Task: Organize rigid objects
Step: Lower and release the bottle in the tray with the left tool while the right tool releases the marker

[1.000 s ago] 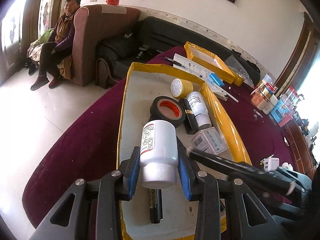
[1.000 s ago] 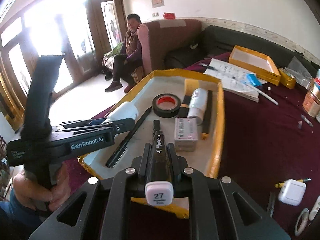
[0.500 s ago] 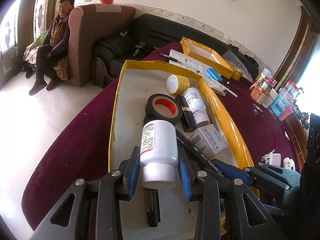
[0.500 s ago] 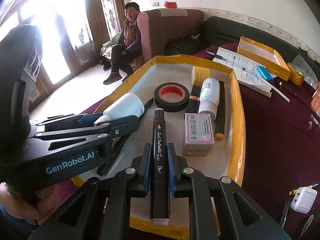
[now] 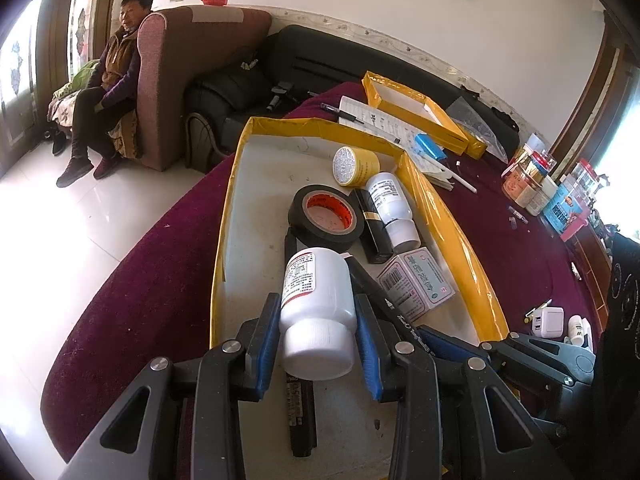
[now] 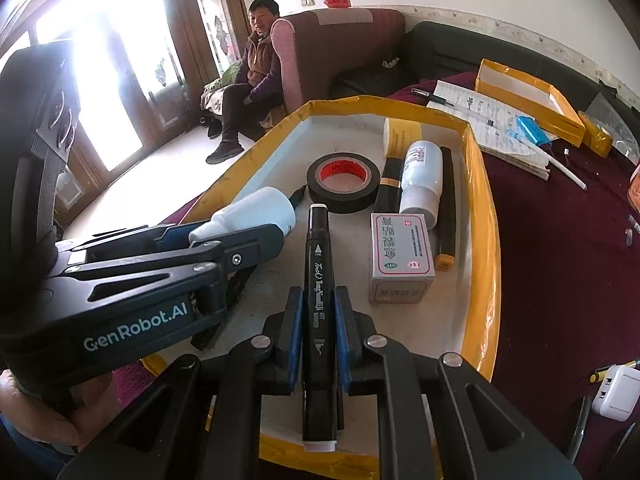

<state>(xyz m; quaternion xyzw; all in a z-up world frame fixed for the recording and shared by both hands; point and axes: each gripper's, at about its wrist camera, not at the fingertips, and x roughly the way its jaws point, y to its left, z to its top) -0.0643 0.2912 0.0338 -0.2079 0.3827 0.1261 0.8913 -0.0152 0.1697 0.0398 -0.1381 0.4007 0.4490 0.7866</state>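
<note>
My left gripper (image 5: 316, 316) is shut on a white pill bottle (image 5: 316, 304), held over the near end of the yellow-rimmed tray (image 5: 448, 236). My right gripper (image 6: 318, 320) is shut on a black marker (image 6: 318, 300) lying along the fingers, low over the tray floor (image 6: 486, 240). In the tray lie a black tape roll (image 5: 326, 218), a yellow tape roll (image 5: 356, 166), a second white bottle (image 5: 394, 208), a black tube (image 5: 372, 228), a white medicine box (image 5: 418, 284) and another black marker (image 5: 302, 416). The left gripper with its bottle shows in the right wrist view (image 6: 256, 216).
The tray sits on a maroon tablecloth (image 5: 500, 224). Beyond it lie a smaller yellow box (image 5: 416, 110), papers (image 5: 384, 120) and jars (image 5: 524, 180). A white charger (image 6: 618, 396) lies at the right. A person (image 5: 108, 80) sits on an armchair past the table's edge.
My right gripper has swung the black marker from pointing at the camera to lying flat along the fingers and moved forward over the tray. The left gripper still holds the bottle.
</note>
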